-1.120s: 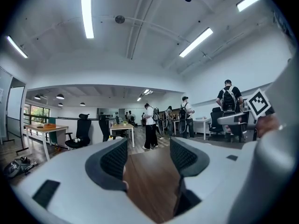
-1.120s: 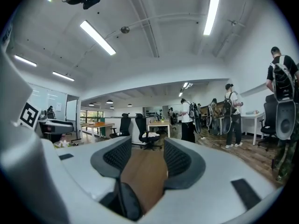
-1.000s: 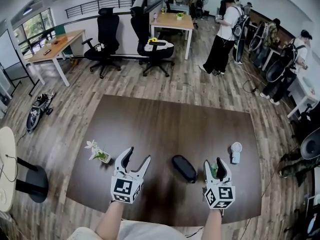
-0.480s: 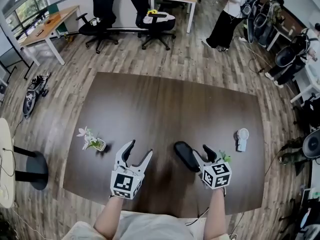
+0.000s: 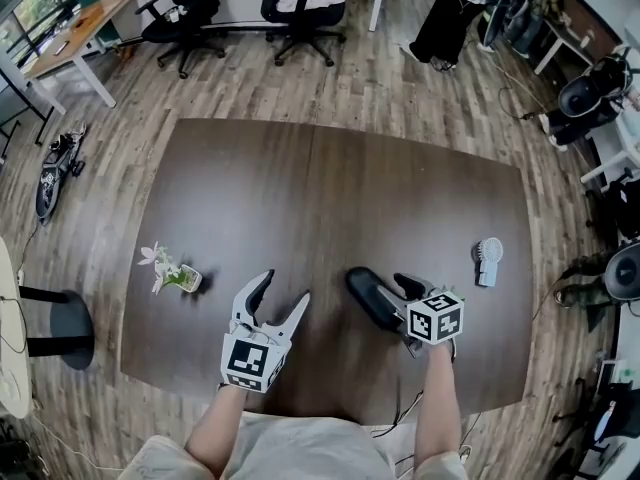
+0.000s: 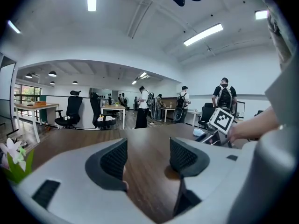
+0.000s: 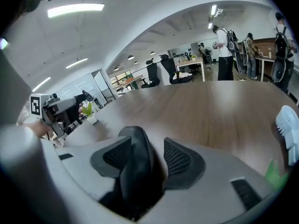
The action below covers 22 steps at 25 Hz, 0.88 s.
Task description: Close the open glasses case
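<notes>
Right gripper (image 5: pixel 398 299): jaws spread, just widened, glasses case (image 5: pixel 365 294) between them, unpinched. Left gripper (image 5: pixel 284 286): spread, empty, case to its right. Closure not evident; squeeze pending.

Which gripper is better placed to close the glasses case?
Right. The right gripper has the black glasses case between its open jaws; the left gripper is open, empty, and apart from the case.
</notes>
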### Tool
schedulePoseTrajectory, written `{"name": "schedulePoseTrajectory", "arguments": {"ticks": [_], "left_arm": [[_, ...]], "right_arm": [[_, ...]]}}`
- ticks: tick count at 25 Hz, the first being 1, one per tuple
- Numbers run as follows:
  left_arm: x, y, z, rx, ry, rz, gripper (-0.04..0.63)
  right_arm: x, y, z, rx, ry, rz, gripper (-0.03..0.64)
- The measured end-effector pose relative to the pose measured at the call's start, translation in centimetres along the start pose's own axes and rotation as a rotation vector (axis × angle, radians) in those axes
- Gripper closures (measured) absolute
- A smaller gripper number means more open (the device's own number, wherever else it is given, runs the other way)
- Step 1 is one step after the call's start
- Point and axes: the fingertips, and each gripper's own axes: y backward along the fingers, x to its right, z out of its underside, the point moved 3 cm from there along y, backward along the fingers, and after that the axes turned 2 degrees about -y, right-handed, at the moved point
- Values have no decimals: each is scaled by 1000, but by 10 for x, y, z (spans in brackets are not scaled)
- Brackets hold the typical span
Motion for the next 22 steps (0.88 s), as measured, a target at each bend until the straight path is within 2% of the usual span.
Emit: {"name": "schedulePoseTrajectory", "arguments": {"ticks": [7,12,15,22], "left_arm": [[1,-8,5,-9,17,15,305],[5,-9,8,-18,16,22,305],[7,-8,6,-17,13,25,305],[9,-3,11,-20,14,34,305]], "right_arm": [[-7,-5,5,-13,-42,-77,376],[-32,-11,18,-86,27,-136,341],[-42,-16,31,-160,109,-125,334],[-58,-20,38,-227,243,-27,342]]}}
